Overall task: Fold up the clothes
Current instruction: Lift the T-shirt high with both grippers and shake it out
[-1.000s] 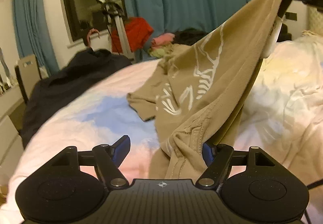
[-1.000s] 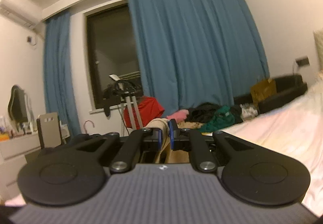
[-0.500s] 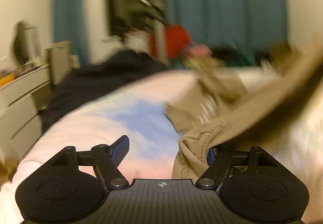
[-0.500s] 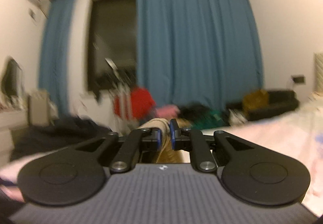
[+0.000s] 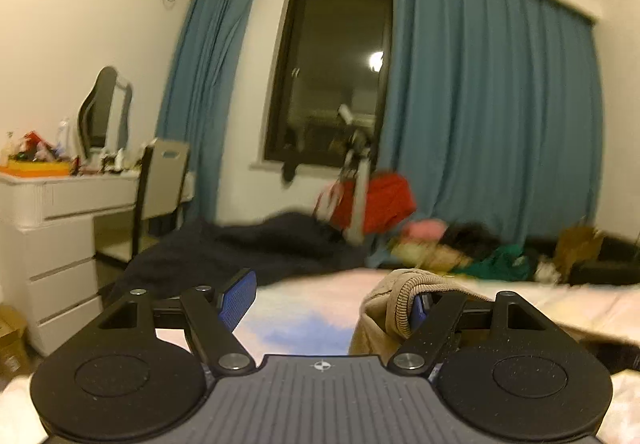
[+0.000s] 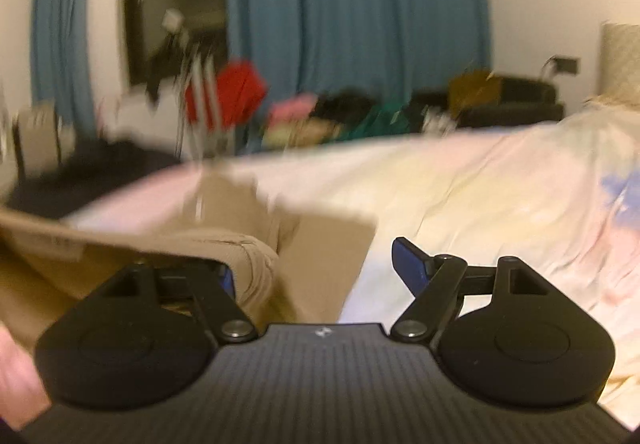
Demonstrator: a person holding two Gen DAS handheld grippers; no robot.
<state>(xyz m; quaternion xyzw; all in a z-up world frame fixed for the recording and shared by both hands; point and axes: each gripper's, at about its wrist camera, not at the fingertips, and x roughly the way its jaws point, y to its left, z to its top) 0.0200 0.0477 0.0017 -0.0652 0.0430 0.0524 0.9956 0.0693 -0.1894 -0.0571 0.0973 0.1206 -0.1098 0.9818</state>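
A tan T-shirt [image 5: 394,308] hangs by its ribbed edge over the right finger of my left gripper [image 5: 328,298], whose jaws stand wide apart. In the right wrist view the same tan shirt [image 6: 320,260] lies spread on the bed and bunches against the left finger of my right gripper [image 6: 320,266], whose jaws are also wide open. Neither gripper pinches the cloth. The right view is blurred by motion.
A pastel bedsheet [image 6: 480,184] covers the bed. A dark garment [image 5: 240,252] lies at its far left. A white dresser [image 5: 48,228] with a chair stands left. A pile of clothes [image 5: 460,248] and a red item lie under blue curtains [image 5: 500,116].
My right gripper opened and let go of the shirt, then tipped down toward the bed. My left gripper tilted up toward the window, still open with the shirt's edge over its right finger.
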